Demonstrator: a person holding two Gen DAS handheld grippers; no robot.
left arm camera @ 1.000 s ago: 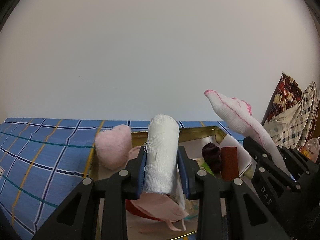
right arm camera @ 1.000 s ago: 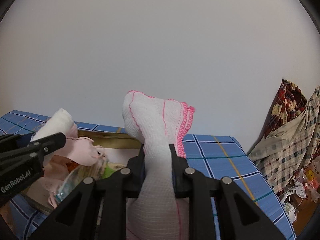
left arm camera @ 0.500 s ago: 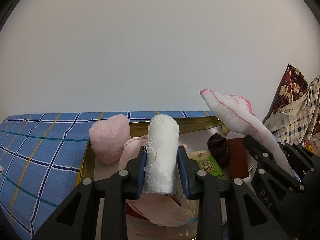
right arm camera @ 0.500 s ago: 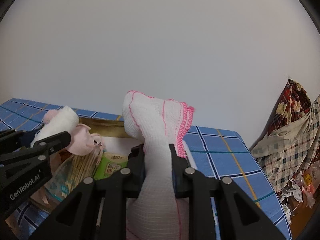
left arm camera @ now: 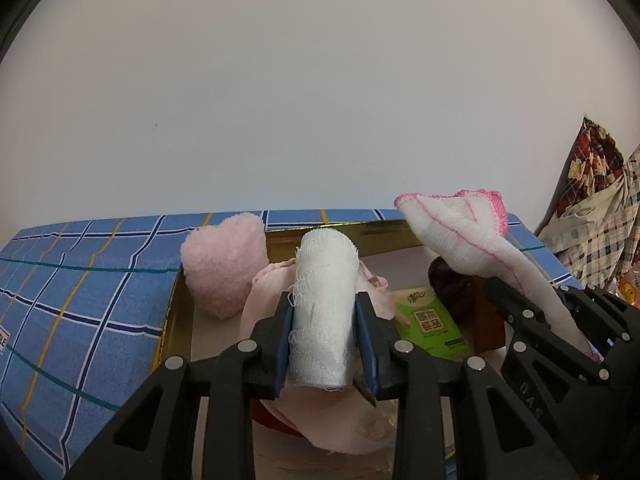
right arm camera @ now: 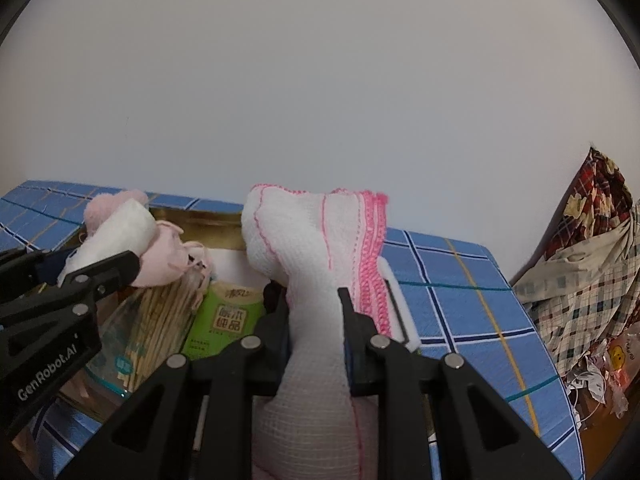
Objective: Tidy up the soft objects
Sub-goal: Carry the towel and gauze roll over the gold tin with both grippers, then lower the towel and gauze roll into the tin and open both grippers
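At the bottom centre of the left wrist view, the left tongs (left arm camera: 324,340) clamp a white gauze roll (left arm camera: 324,304). The right tongs (right arm camera: 314,320) pinch a pink-edged cloth (right arm camera: 316,248). Beyond both lies the gold-rimmed box (left arm camera: 340,230), a pink plush heart (left arm camera: 224,264) at its upper left.

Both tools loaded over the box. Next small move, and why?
Probably lower the left tool a little and release its white gauze roll into the gold-rimmed box. The roll sits clamped right above the box's open interior, beside the pink heart.
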